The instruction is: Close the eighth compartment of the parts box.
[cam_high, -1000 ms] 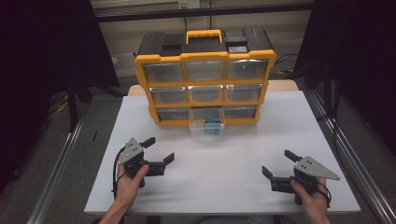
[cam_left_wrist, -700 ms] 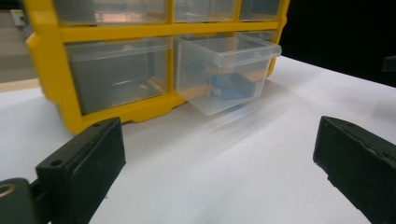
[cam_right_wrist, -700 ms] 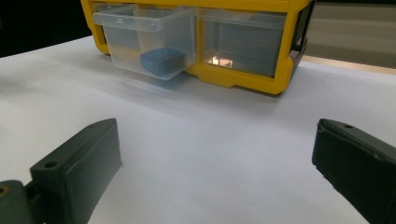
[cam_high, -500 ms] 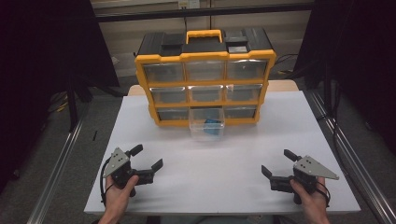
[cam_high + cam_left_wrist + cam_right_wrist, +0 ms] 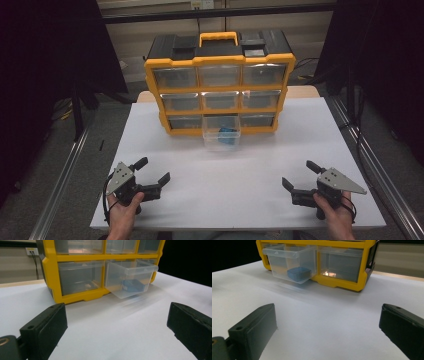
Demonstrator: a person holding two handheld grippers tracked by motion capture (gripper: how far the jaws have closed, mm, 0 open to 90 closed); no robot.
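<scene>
from above, your left gripper (image 5: 152,175) had slid back toward you since a moment before, so you looked done with the open drawer (image 5: 221,136). your right gripper (image 5: 302,179) stayed put. in the left gripper view, the jaws were wide apart, holding nothing. in the right gripper view, same; a blue block (image 5: 299,274) sat in the clear drawer.

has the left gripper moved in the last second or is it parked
Yes. The left gripper has drawn back toward the person and out toward the table's left front corner, farther from the yellow organizer. Its jaws are open.
</scene>
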